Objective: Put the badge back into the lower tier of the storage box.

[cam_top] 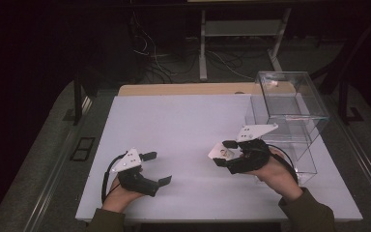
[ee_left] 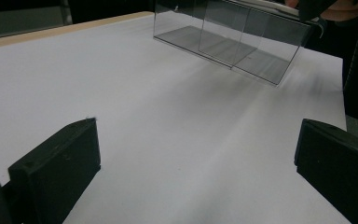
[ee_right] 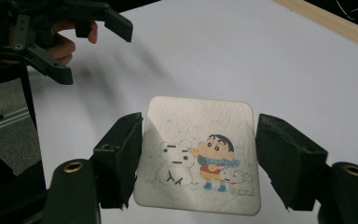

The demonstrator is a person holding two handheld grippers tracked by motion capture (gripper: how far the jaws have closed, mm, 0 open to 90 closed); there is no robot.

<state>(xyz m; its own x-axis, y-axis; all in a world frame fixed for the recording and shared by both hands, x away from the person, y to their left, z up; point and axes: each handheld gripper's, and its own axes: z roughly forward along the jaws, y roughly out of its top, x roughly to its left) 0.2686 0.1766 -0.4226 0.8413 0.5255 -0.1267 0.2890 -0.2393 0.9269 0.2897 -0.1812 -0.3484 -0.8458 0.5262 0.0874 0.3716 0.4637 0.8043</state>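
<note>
A white rounded-square card (ee_right: pixel 198 116) with a cartoon of a child, a snowman and a small dog sits between the jaws of my right gripper (ee_right: pixel 198 144). The jaws press on its two side edges and hold it above the white table (cam_top: pixel 183 125). In the high view, my right gripper (cam_top: pixel 223 153) hovers with the card (cam_top: pixel 221 152) right of centre, just left of a clear plastic box (cam_top: pixel 290 104). My left gripper (cam_top: pixel 157 168) rests low at the front left with its jaws wide apart and nothing between them. In its own view, my left gripper (ee_left: pixel 196 140) faces bare table.
The clear box (ee_left: pixel 233 37) stands at the table's right side and has a lower clear section in front. A wooden strip (cam_top: pixel 183 89) runs along the table's far edge. Cables and table legs lie on the dark floor behind. My left gripper (ee_right: pixel 91 50) shows at the upper left.
</note>
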